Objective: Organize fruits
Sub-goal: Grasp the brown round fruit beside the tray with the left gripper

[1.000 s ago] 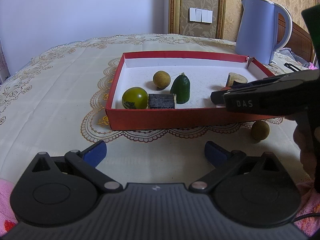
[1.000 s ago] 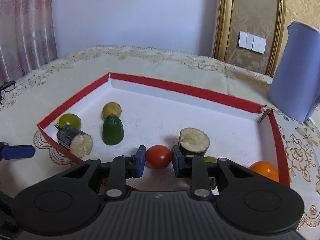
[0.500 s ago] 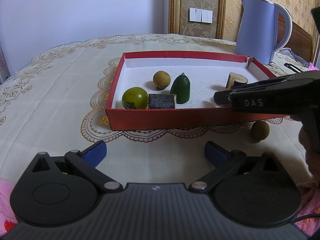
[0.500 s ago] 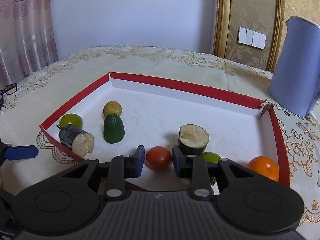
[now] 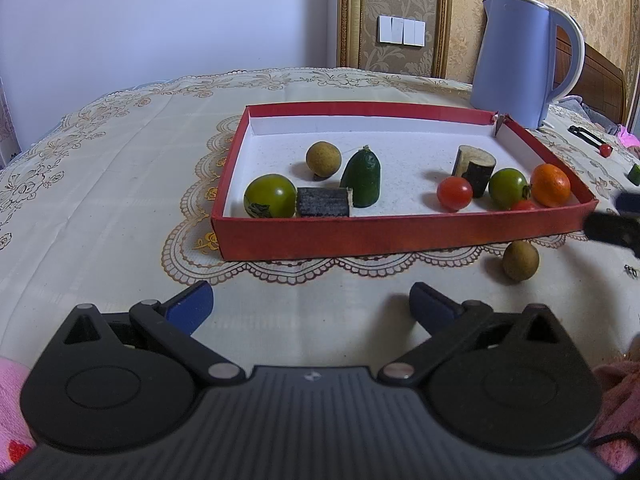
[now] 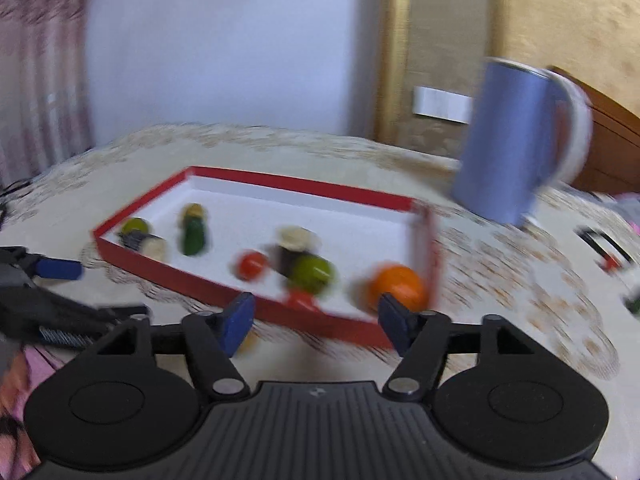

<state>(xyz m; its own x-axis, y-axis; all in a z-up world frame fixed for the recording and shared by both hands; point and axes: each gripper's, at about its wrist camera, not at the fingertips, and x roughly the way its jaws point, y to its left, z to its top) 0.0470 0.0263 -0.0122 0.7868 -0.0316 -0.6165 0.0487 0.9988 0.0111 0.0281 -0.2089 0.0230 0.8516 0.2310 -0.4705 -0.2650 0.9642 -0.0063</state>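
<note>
Both grippers, left and right, are gaping empty. Nine pieces are sitting in the tray; one longan is lying outside.

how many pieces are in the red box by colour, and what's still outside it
Green: 3, two round green tomatoes and a dark green cucumber end
Red: 2, round red tomatoes
Orange: 1, mandarin
Brown: 1, longan
Dark-skinned cut chunks: 2
Outside: 1, brown longan
Total: 10

Beyond my tabletop's far edge I see a pale lilac wall, gold-framed damask wallpaper with a white light switch, and pink curtains.
</note>
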